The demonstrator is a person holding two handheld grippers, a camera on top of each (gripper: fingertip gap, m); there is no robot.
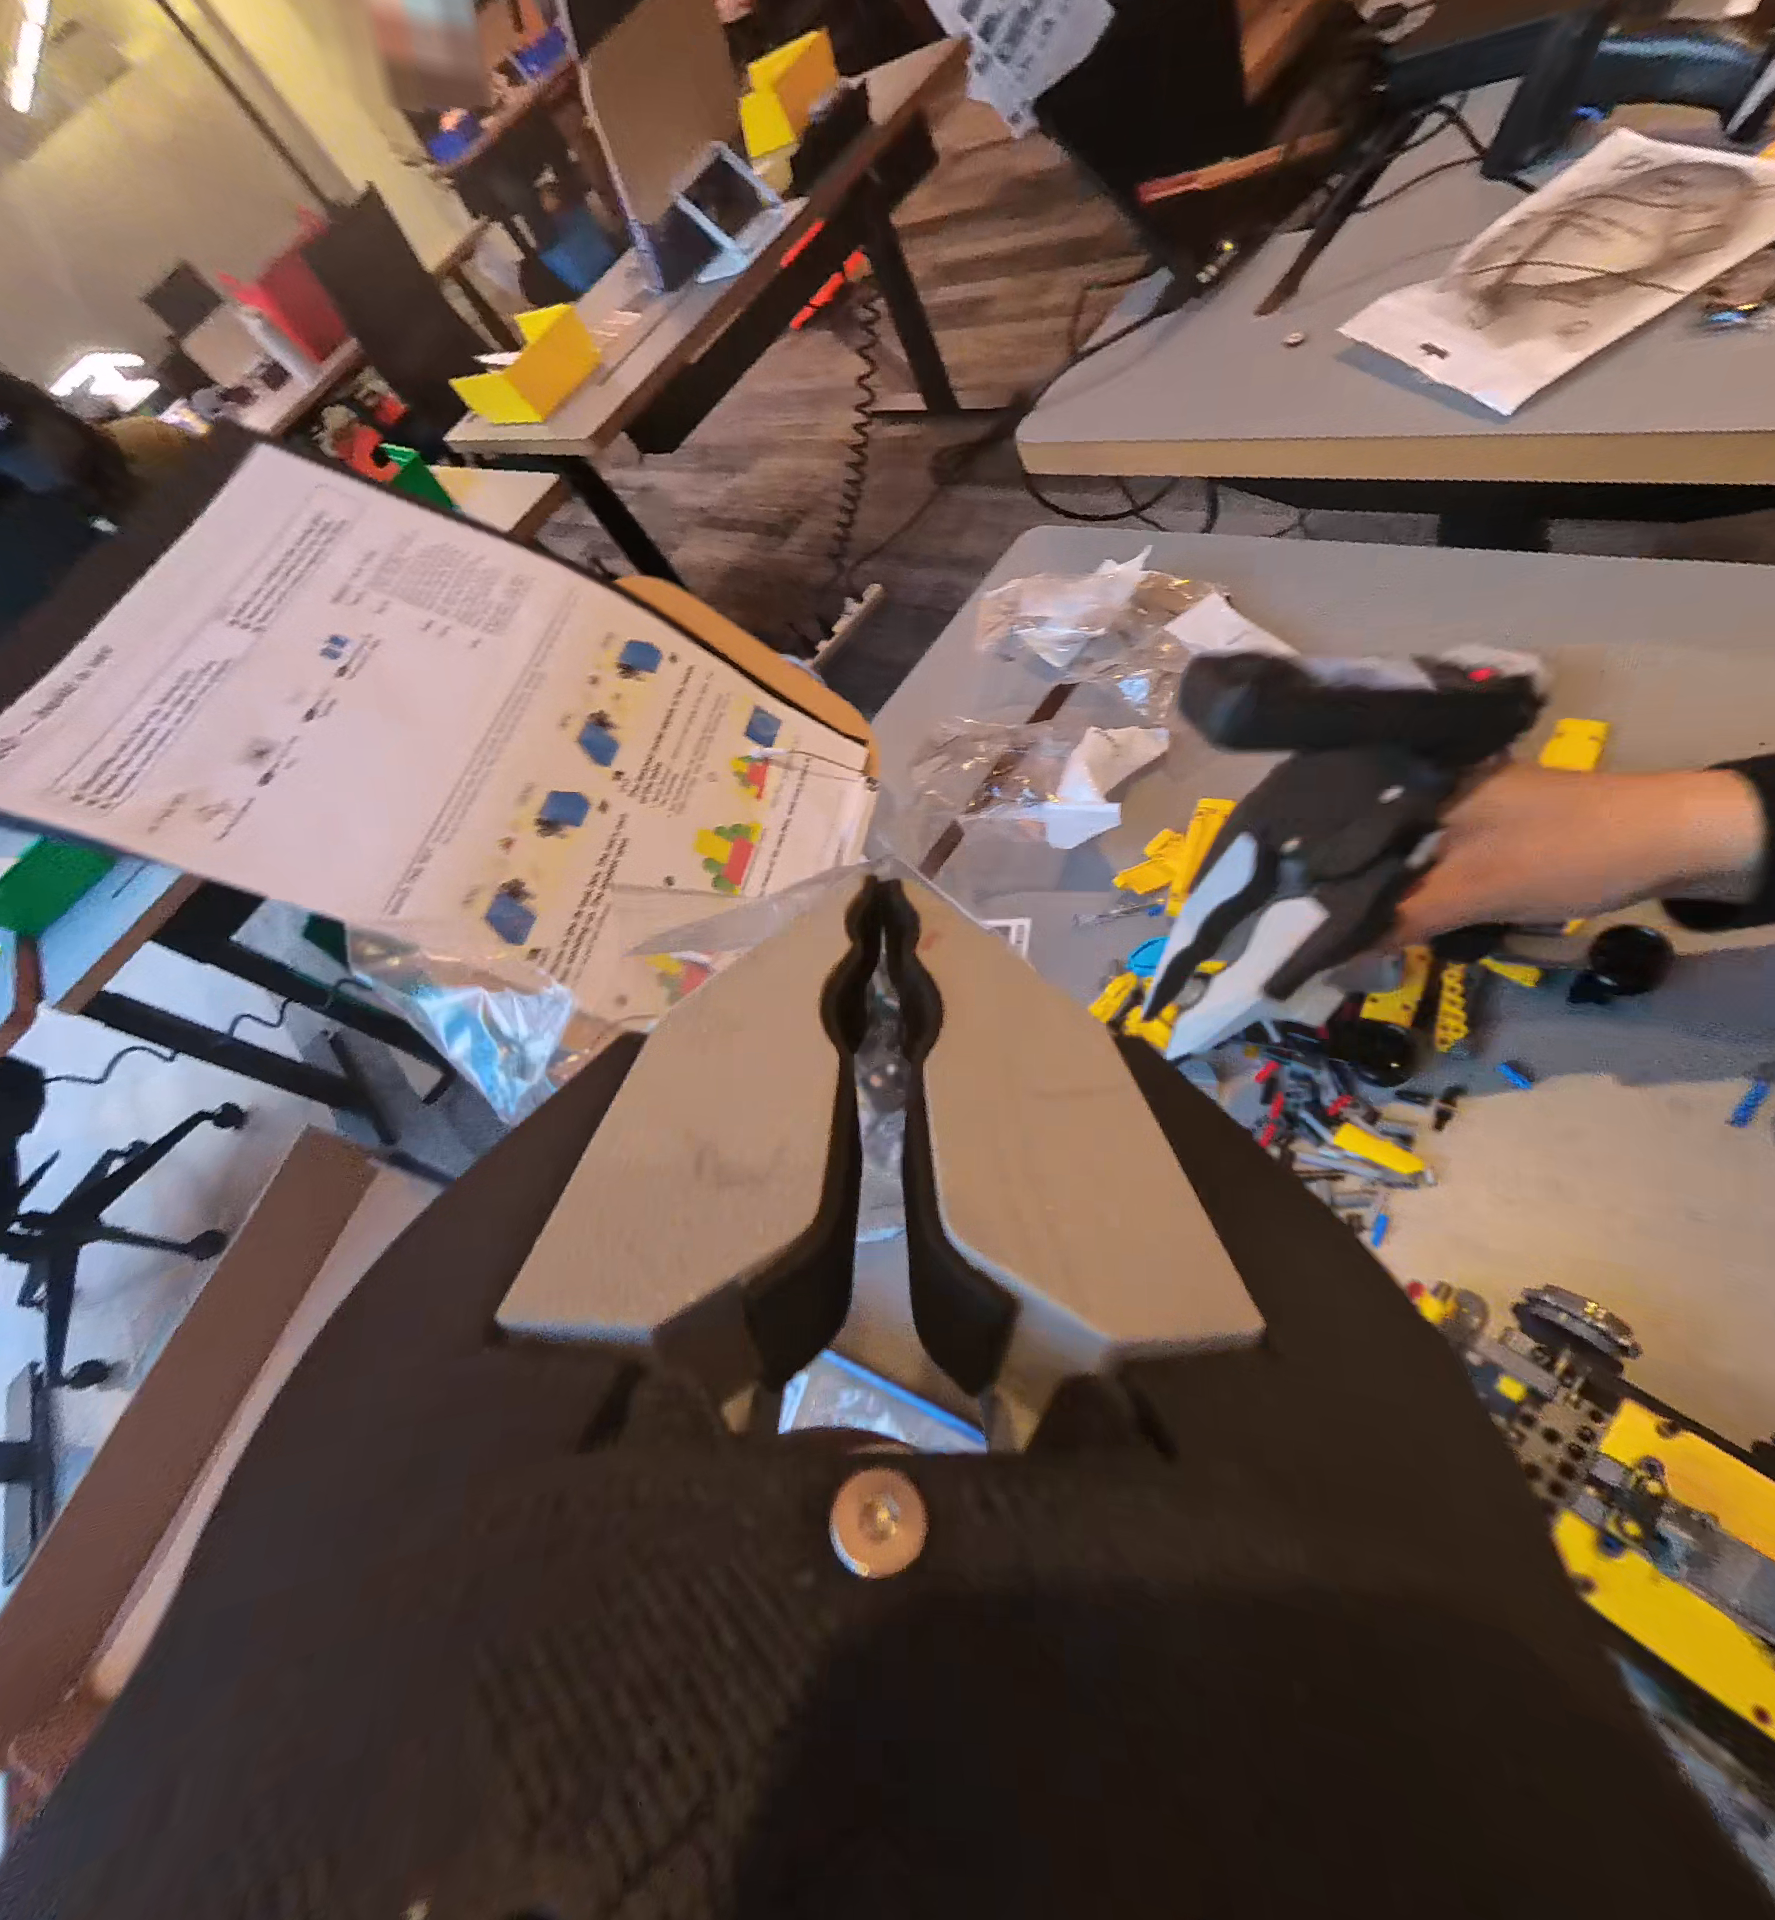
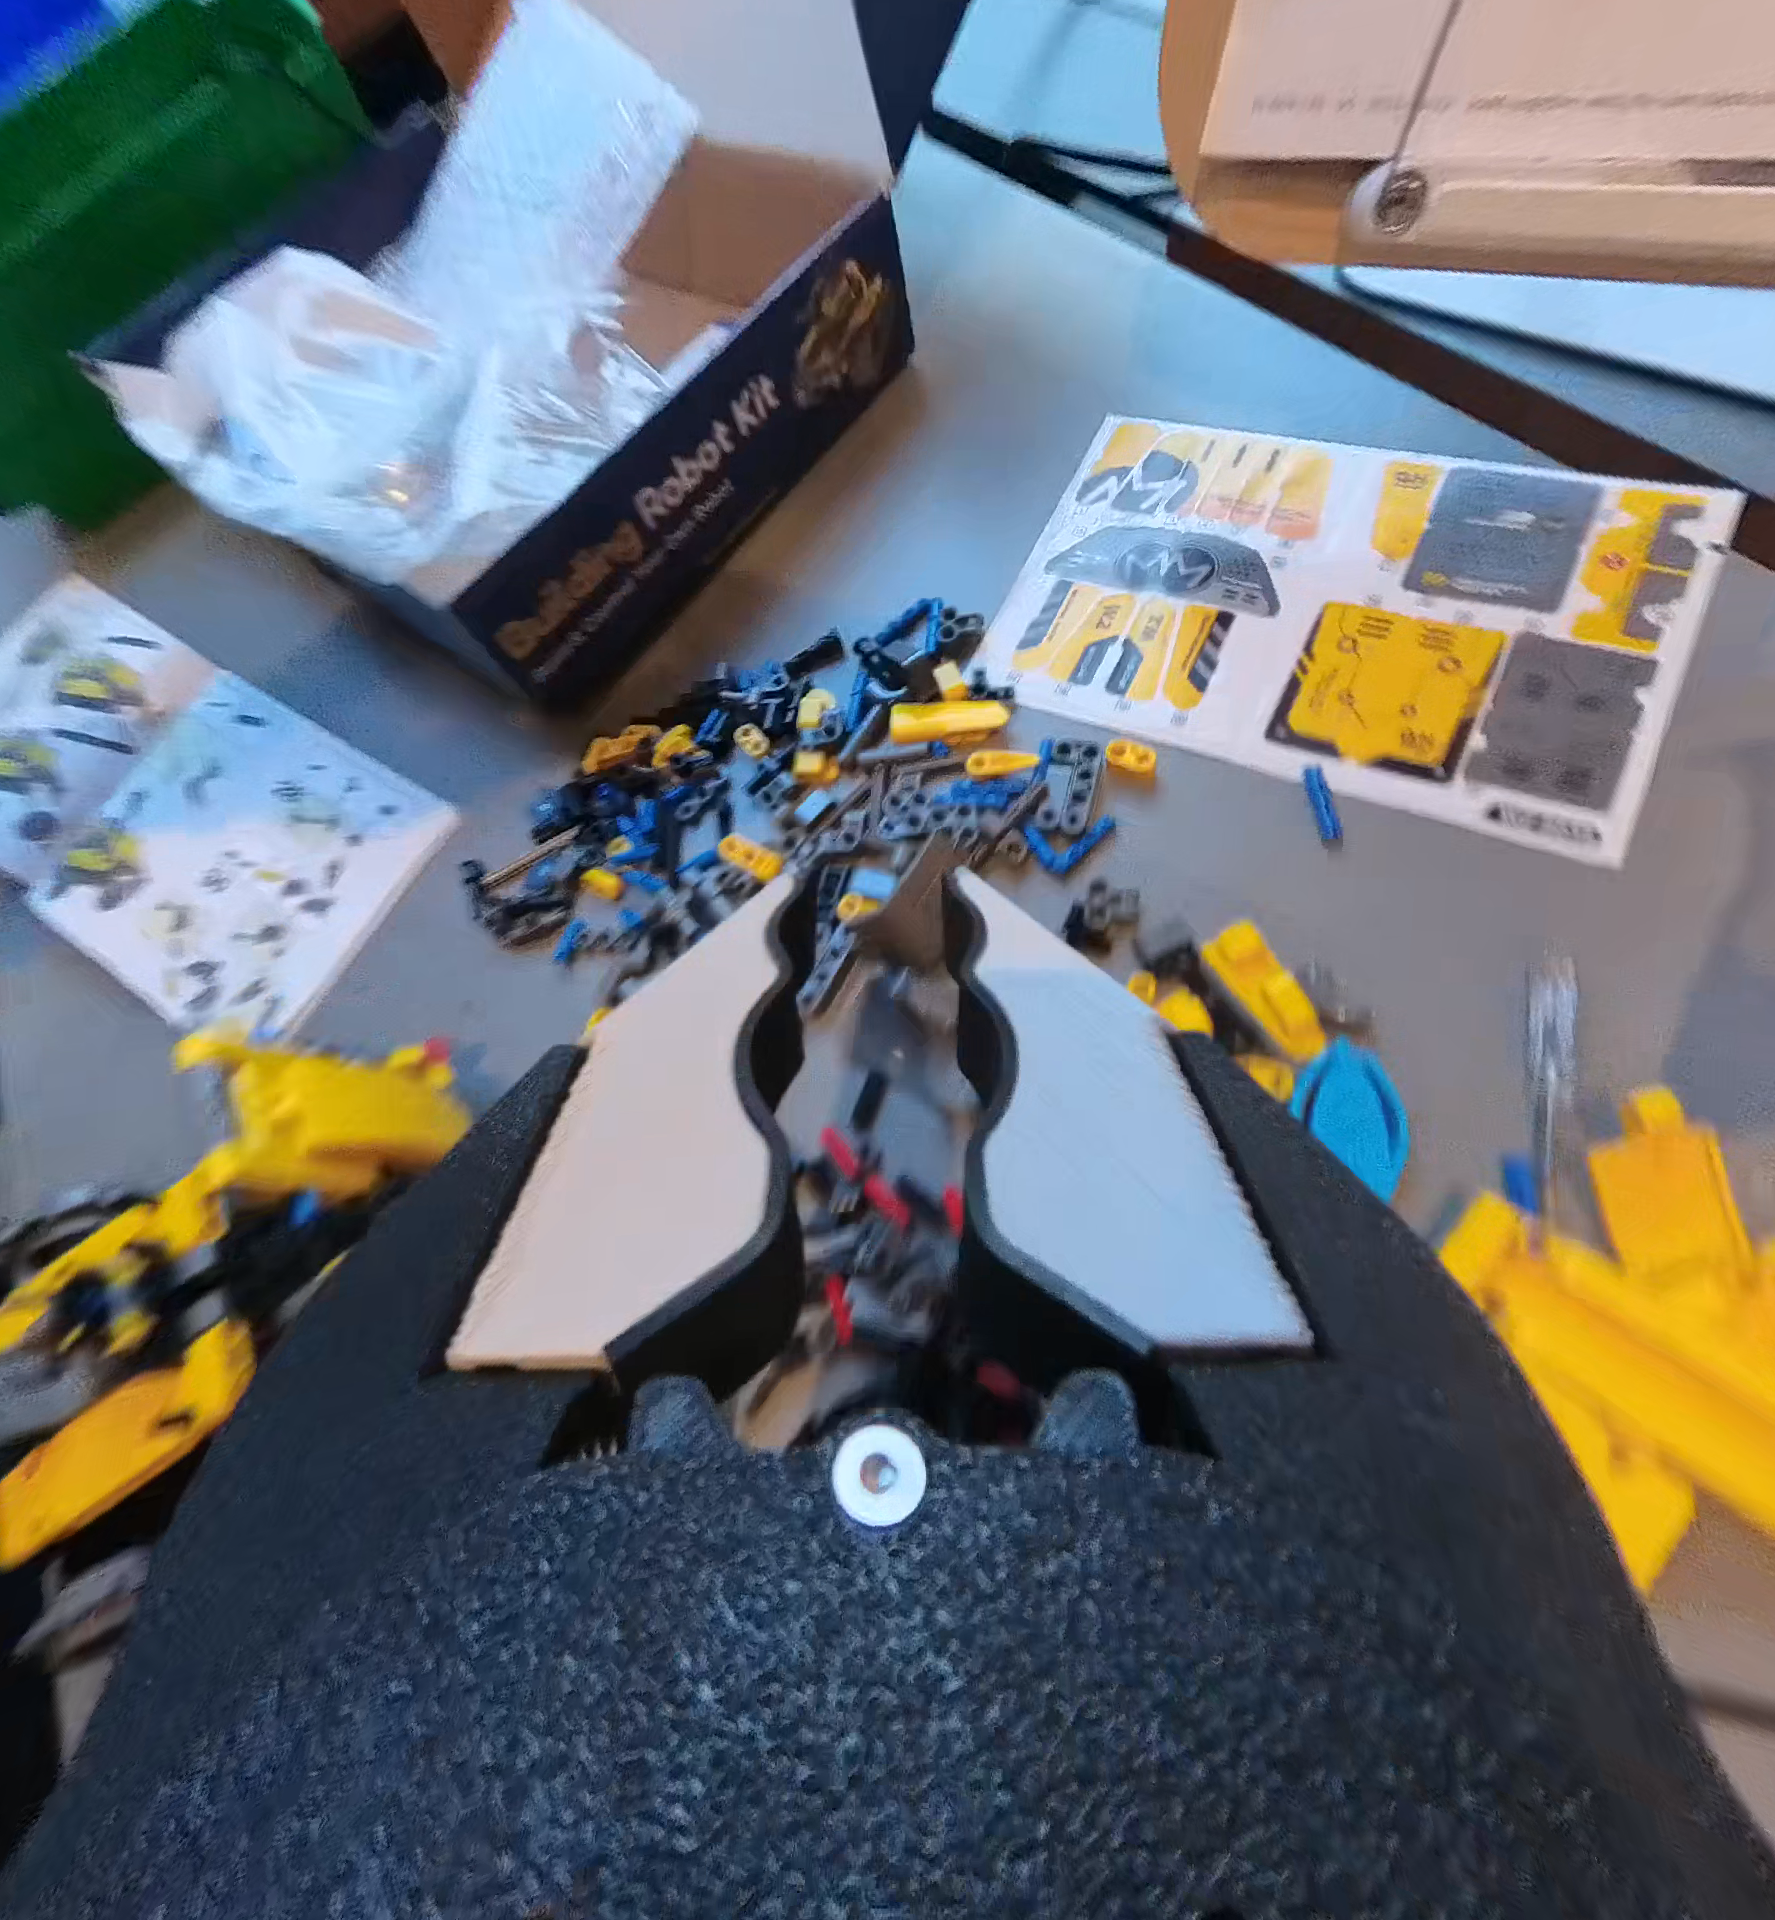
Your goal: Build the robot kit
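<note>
My left gripper (image 1: 883, 896) is shut on the edge of a clear plastic bag (image 1: 467, 1023), held up off the table; the bag hangs to the left below the fingers. My right gripper (image 2: 875, 883) is open, its tips low over a pile of small black, blue and yellow building pieces (image 2: 810, 790) on the grey table (image 2: 1226, 935). A dark grey piece lies between its tips; I cannot tell if it touches them. The right gripper also shows in the left wrist view (image 1: 1226, 977), held by a hand (image 1: 1579, 842) over the pieces.
An open dark box (image 2: 696, 520) with plastic bags stands behind the pile. A sticker sheet (image 2: 1361, 634) lies right, a booklet (image 2: 166, 810) left. Yellow part-built models (image 2: 197, 1247) (image 1: 1693, 1558), long yellow pieces (image 2: 1641, 1330) and a printed page on a stand (image 1: 395, 717) are near.
</note>
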